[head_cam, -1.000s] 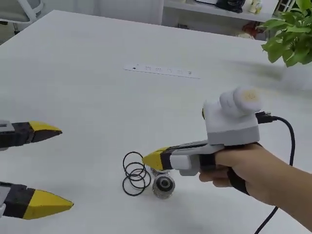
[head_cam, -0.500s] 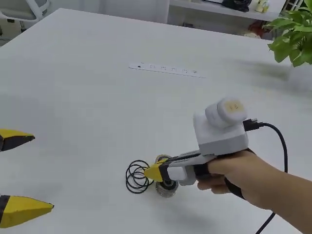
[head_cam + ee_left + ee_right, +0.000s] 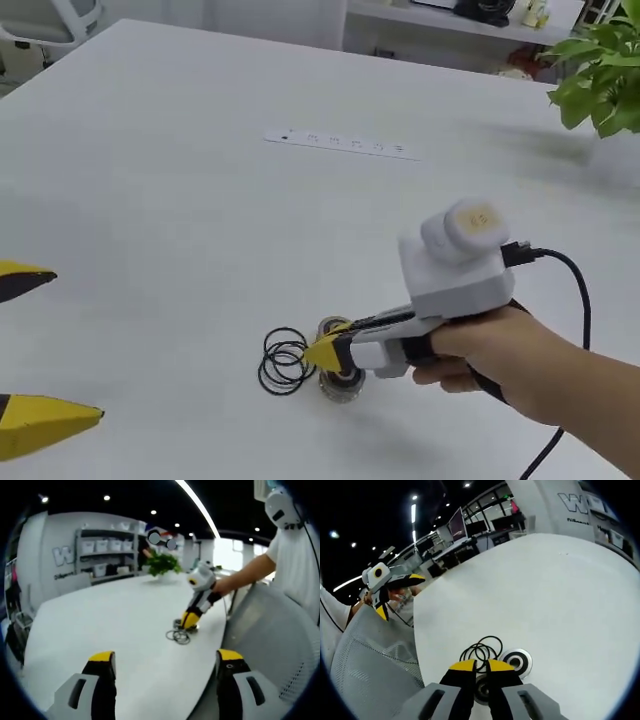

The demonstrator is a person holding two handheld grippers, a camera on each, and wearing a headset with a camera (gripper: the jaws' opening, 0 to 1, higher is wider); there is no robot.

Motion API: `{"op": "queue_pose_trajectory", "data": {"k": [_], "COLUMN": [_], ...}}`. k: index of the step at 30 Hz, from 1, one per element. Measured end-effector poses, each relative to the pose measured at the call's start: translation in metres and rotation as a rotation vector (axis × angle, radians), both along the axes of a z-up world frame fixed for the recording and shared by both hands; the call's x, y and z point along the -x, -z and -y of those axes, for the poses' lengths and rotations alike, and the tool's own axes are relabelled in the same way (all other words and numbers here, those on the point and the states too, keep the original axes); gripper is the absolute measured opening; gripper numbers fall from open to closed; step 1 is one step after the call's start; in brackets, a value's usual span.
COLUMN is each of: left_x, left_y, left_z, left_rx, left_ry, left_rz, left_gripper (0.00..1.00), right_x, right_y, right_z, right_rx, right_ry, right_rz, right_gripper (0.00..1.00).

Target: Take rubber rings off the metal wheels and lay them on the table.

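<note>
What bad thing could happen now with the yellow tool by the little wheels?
The right tool sits at a metal wheel, and the left tool is far off, so nothing steadies the wheel: it might skid or roll away. The tips could also snag the loose rubber rings lying beside it and drag them.
</note>
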State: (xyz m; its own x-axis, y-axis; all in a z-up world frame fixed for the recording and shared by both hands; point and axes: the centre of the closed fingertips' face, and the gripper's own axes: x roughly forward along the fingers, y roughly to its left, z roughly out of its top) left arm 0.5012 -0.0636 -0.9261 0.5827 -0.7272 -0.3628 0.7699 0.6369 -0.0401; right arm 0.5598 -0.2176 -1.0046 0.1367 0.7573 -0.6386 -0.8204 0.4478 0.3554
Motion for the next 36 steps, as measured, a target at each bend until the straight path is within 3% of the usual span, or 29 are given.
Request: {"op": "queue_pose_trajectory", "data": {"k": [10, 18, 25, 30, 36], "left_x": [0.001, 0.002, 0.003, 0.004, 0.004], "left_y": [0.0, 0.0, 0.0, 0.0, 0.0], "left_z": [0.0, 0.002, 0.004, 0.003, 0.0], "left_rx": [-0.003, -0.005, -0.014, -0.017, -0.016], "left_ry": [-0.001, 0.008, 0.013, 0.013, -0.001], "left_rz": [0.001, -0.008, -0.012, -0.012, -0.014], "left_gripper": [0.84, 0.86, 0.87, 0.88, 0.89], "right_x": [0.0, 0.008, 0.016, 0.02, 0.023], "right_y": [-0.016, -0.031, -0.039, -0.046, -0.059], "right_z": [0.005, 0.014, 0.028, 0.042, 0.058], "right_rx": [-0.004, 0.064, 0.109, 0.111, 0.07], "right_ry": [-0.017, -0.135, -0.203, -0.205, -0.159], "right_rz": [0.044, 0.178, 0.246, 0.281, 0.301], "right_gripper": [0.09, 0.22, 0.41, 0.52, 0.61]}}
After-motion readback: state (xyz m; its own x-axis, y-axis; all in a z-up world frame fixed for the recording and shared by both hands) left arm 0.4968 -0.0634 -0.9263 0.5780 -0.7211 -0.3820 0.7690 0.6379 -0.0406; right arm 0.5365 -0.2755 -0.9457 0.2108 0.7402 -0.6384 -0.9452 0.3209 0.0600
